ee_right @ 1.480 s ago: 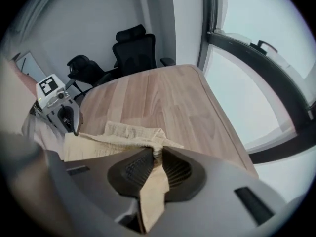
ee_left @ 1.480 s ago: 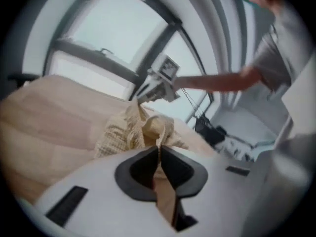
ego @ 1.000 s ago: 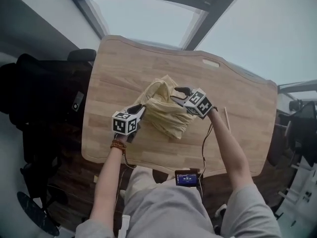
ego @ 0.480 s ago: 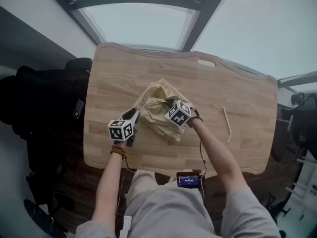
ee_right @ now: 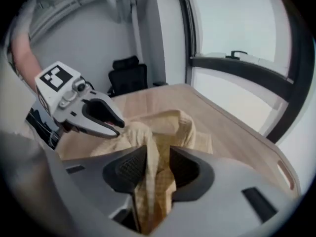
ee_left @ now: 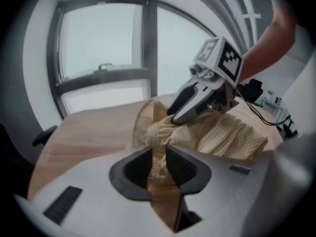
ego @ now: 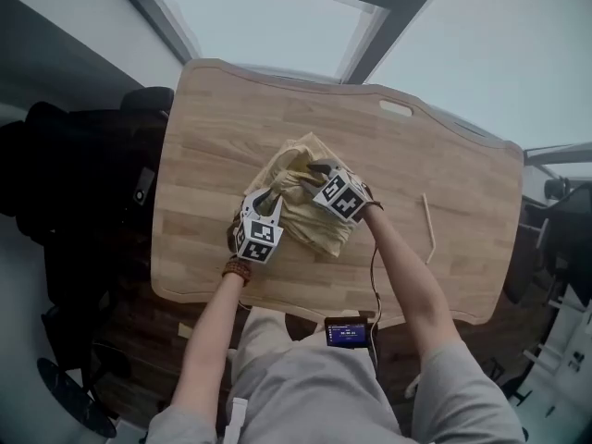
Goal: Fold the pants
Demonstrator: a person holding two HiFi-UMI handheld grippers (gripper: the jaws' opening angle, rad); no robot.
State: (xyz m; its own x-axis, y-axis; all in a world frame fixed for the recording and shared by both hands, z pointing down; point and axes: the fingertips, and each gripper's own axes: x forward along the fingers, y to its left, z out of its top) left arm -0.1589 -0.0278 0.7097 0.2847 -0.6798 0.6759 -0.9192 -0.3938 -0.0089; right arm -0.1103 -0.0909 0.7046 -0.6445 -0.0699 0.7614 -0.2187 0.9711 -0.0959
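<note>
Pale yellow pants (ego: 319,231) lie bunched in the middle of the wooden table (ego: 203,137). My left gripper (ego: 262,199) sits at the bundle's near left edge, shut on a fold of cloth (ee_left: 159,154) that runs between its jaws. My right gripper (ego: 311,170) is on top of the bundle. Its jaws have just been opening, but a thick bunch of the pants (ee_right: 148,177) still fills the gap and the pads press on it. Each gripper view shows the other gripper close by, left gripper (ee_right: 118,125), right gripper (ee_left: 174,116), both on the same heap (ee_left: 222,137).
A thin pale stick (ego: 428,226) lies on the table to the right. A black office chair (ego: 92,174) stands beside the table's left edge. A small screen device (ego: 350,331) hangs at the person's lap by the near edge. A handle slot (ego: 395,108) is cut near the far edge.
My left gripper has rolled and moved right, closer to the bundle and the right gripper. My right gripper has come down and left onto the top of the pants.
</note>
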